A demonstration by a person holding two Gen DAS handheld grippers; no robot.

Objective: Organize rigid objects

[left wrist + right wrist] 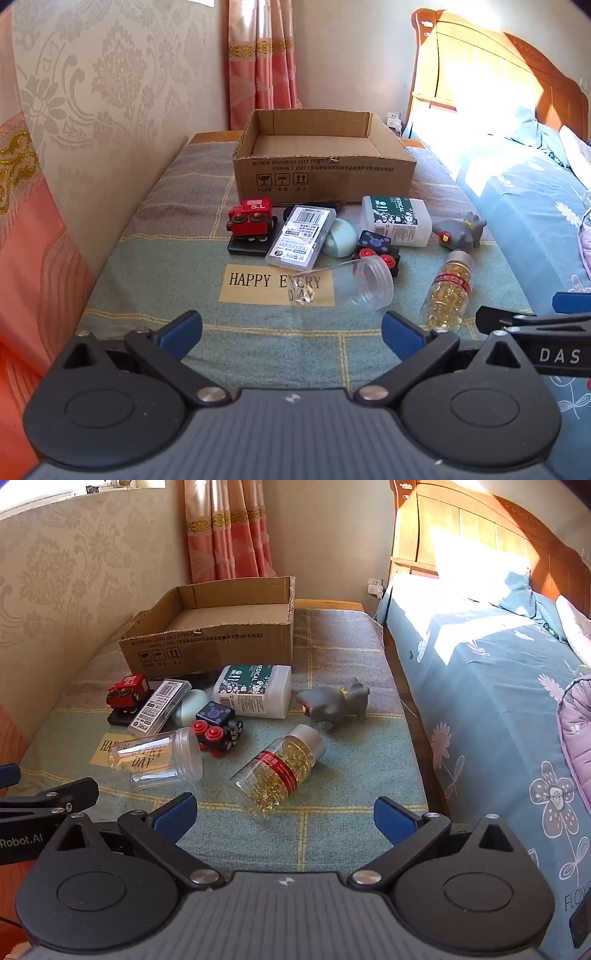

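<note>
A bed (491, 686) with a flowered blue cover fills the right side, and beside it stands a low table (177, 258) under a checked cloth printed HAPPY EVERY DAY.

At the far end of the table sits one cardboard box (325, 166), open at the top — its floor is bare as far as can be seen, nothing in it.

In front of the box the loose things lie in a cluster. One white bottle (397, 219) with a green MEDICAL label lies on its side just beside the box. One clear jar (159, 758) lies on its side near the printed words; it looks empty. One capsule bottle (275, 771) with a red label and silver cap also lies on its side, filled with yellow capsules, nearest the right gripper. One clear flat case (301, 236) leans across the middle, its contents hidden by the label. One grey toy animal (460, 230) stands at the right of the group.

Two toy trains: a red train (249, 219) resting on a black slab, and a dark blue train (218, 727) with red wheels, touching the clear jar's mouth. One pale green round thing (340, 236) lies between the case and the blue train.

The left gripper (291, 328) and the right gripper (284, 812) both hover over the near edge of the table — fingers spread wide, nothing between them.
</note>
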